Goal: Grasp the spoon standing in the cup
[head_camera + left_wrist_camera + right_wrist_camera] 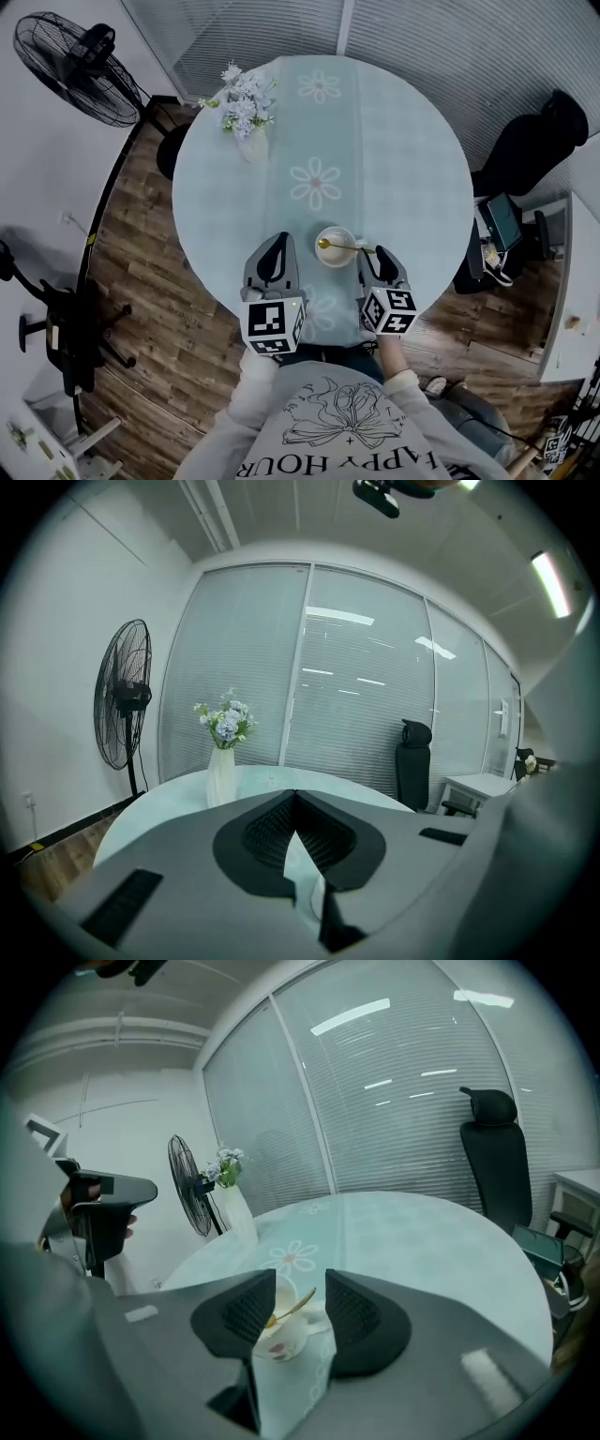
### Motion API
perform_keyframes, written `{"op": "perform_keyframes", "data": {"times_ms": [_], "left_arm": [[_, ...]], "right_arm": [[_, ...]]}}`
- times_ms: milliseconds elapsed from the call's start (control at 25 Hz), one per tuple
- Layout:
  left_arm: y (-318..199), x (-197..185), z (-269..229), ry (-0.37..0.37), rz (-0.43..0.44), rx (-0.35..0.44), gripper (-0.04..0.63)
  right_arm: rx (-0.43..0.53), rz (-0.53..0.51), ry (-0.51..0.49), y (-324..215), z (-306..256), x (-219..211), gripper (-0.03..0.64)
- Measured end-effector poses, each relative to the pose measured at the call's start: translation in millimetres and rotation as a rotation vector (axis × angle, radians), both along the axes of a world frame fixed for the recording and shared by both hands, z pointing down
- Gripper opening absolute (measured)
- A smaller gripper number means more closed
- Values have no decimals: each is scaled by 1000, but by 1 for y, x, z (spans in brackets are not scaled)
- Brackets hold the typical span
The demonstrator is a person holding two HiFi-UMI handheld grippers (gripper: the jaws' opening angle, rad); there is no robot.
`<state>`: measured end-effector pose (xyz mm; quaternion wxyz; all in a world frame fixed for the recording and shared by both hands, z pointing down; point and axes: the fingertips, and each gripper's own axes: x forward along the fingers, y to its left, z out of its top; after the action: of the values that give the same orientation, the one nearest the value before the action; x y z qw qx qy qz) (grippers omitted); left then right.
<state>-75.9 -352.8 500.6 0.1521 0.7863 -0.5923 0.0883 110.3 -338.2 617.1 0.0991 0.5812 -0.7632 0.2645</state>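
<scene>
A small white cup (pixel 335 253) stands on the round table (pixel 412 169) near its front edge, and a gold spoon (pixel 345 246) leans out of it to the right. My right gripper (pixel 377 255) is just right of the cup, with its jaws open. In the right gripper view the cup (pixel 279 1337) and the spoon (pixel 296 1304) sit in the gap of the right gripper (pixel 298 1281), and the pads do not touch them. My left gripper (pixel 279 242) rests left of the cup. In its own view the left gripper (pixel 295 797) is shut on nothing.
A white vase of pale flowers (pixel 246 112) stands at the table's far left. A standing fan (pixel 80 66) is on the floor beyond it. A black office chair (pixel 530 141) and a side desk (pixel 572 281) are at the right.
</scene>
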Motion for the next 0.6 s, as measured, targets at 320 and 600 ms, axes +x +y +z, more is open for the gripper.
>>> {"op": "perform_keyframes", "data": {"times_ms": [320, 600], "left_arm": [[6, -4, 2, -6, -13, -10, 3], [7, -10, 2, -11, -32, -6, 3]], "right_arm": [[-41, 8, -57, -3, 16, 0, 172], [-61, 8, -95, -5, 23, -6, 110]]}}
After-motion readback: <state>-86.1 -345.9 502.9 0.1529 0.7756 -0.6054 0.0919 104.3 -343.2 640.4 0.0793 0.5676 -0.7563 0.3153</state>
